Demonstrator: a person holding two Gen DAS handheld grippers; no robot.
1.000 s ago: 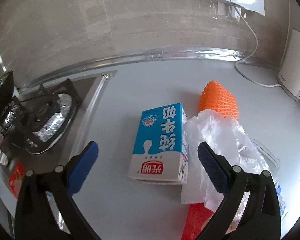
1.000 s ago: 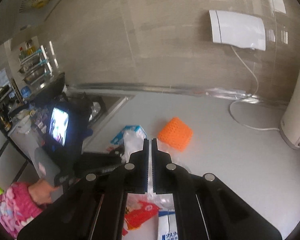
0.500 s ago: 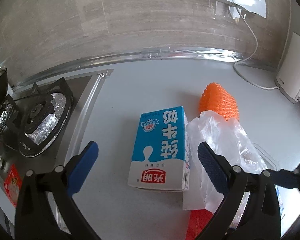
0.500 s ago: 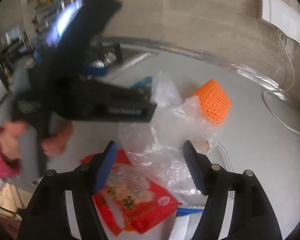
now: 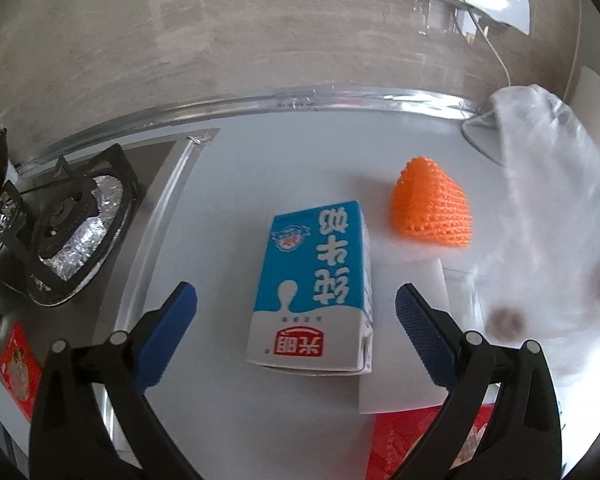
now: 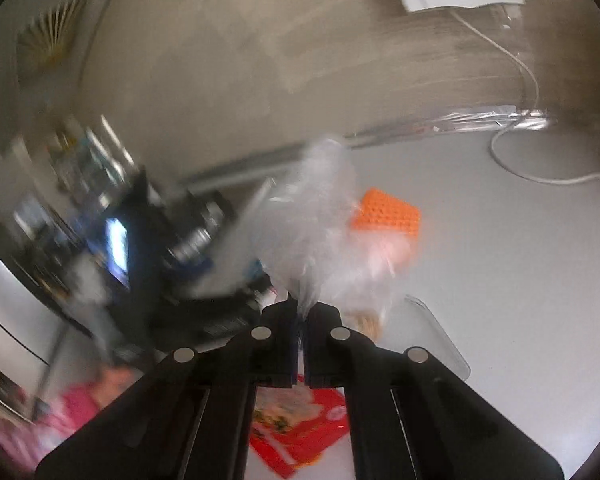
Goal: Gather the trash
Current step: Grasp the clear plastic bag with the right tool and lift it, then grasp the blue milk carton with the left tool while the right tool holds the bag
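Right wrist view: right tongs [image 6: 299, 320] have just clamped the clear plastic bag [image 6: 320, 220], which rises upright from them.

Clear plastic bag [image 6: 320, 232] (lifted), milk carton [image 5: 312, 288] flat

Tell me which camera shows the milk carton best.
The left wrist view: the milk carton lies flat on the counter, sharp and whole, ahead of the open left gripper. The right wrist view is blurred, and the carton cannot be made out there.
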